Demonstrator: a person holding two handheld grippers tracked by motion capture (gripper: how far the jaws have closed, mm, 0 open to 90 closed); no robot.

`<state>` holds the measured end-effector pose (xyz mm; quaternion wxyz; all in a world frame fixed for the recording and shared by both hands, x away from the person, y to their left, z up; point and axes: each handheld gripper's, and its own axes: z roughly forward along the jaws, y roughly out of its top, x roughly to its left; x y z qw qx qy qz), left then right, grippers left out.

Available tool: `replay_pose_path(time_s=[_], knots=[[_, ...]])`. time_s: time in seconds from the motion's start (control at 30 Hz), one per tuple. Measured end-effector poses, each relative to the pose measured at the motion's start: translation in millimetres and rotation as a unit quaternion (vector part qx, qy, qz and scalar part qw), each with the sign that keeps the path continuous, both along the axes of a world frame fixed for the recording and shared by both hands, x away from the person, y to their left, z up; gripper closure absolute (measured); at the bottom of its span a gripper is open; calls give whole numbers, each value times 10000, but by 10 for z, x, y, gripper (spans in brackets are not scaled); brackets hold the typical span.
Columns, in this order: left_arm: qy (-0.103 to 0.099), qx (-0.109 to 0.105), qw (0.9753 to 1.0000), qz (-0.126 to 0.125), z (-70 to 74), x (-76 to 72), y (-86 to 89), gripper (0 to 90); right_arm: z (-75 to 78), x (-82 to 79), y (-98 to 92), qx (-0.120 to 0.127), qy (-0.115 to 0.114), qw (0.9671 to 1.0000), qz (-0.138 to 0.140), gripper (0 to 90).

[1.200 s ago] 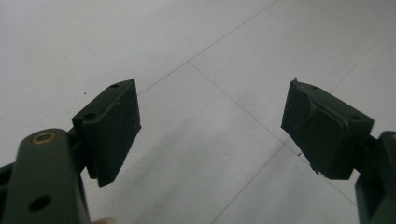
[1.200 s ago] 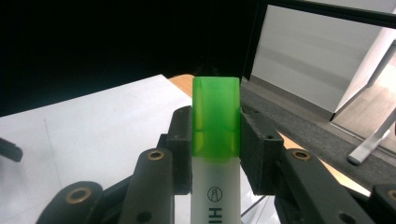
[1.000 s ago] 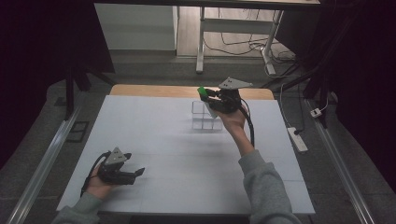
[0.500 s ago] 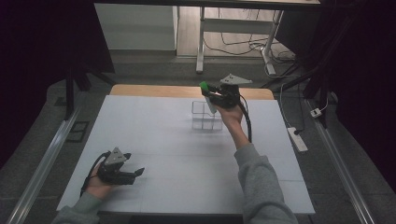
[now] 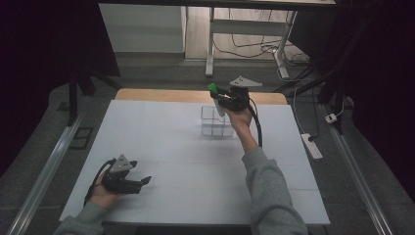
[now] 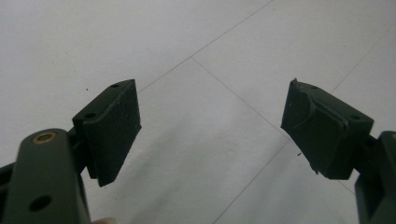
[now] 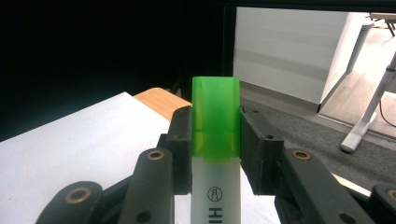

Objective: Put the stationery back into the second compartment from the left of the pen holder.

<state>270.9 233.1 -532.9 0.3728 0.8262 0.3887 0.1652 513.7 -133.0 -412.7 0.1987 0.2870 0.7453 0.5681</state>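
A highlighter point(image 7: 215, 140) with a green cap and white barrel stands upright between the jaws of my right gripper point(image 7: 215, 149), which is shut on it. From above, the right gripper point(image 5: 219, 99) holds the highlighter point(image 5: 214, 89) in the air over a clear plastic organiser point(image 5: 215, 122) with several compartments at the far middle of the table. My left gripper point(image 5: 142, 183) rests near the front left of the white table point(image 5: 161, 147), jaws open. Its pads point(image 6: 114, 128) stand wide apart over bare white surface.
A wooden strip point(image 5: 161, 95) shows at the table's far edge. Metal rails point(image 5: 46, 166) run along both sides. A power strip point(image 5: 311, 146) lies on the floor at the right. A desk frame and cables point(image 5: 244, 44) stand beyond the table.
The right gripper has lifted the highlighter a little higher and slightly left above the clear organiser. The left gripper has stayed in place.
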Motion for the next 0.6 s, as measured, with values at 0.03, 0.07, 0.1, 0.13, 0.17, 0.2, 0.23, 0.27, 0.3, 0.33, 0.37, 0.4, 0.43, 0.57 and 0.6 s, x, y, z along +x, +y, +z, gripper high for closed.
replay_pose_path(time_s=[0.03,0.07,0.1,0.13,0.17,0.2,0.23,0.27,0.3,0.33,0.37,0.4,0.43,0.57,0.6], knots=[[-2,1,10000,-3,0,-1,0,191,-7,9,0,2,2,10000,-8,658],[-1,3,10000,-2,0,-1,0,191,-14,18,-1,18,-2,10000,-11,658],[-1,5,10000,1,-1,-1,0,191,-20,27,-3,45,-13,10000,-10,658],[4,5,10000,-1,-2,0,1,191,-24,34,-4,60,-13,10000,-30,658],[8,11,10000,-3,-4,1,1,191,-30,42,-4,90,-13,9999,-43,657],[11,17,10000,-2,-6,3,1,191,-36,49,-5,118,-4,9999,-48,658],[11,17,10000,-2,-6,3,1,191,-42,56,-8,147,-6,9999,-56,658],[16,21,10000,-7,-8,4,0,191,-50,63,-9,185,2,9998,-62,658],[16,21,10000,-7,-8,4,0,191,-61,71,-9,203,13,9998,-52,658],[27,21,10000,-15,-7,4,2,191,-73,77,-5,204,23,9998,-50,658],[27,21,10000,-15,-7,4,2,191,-86,81,1,194,29,9998,-49,658],[22,23,10000,-11,-8,2,2,191,-99,86,7,181,39,9998,-56,657],[22,23,10000,-11,-8,2,2,191,-111,92,11,179,60,9998,-37,657],[19,23,10000,-6,-9,2,6,191,-140,104,21,198,72,9998,-40,658],[21,25,10000,-6,-10,2,6,191,-140,104,21,198,72,9998,-40,658]])
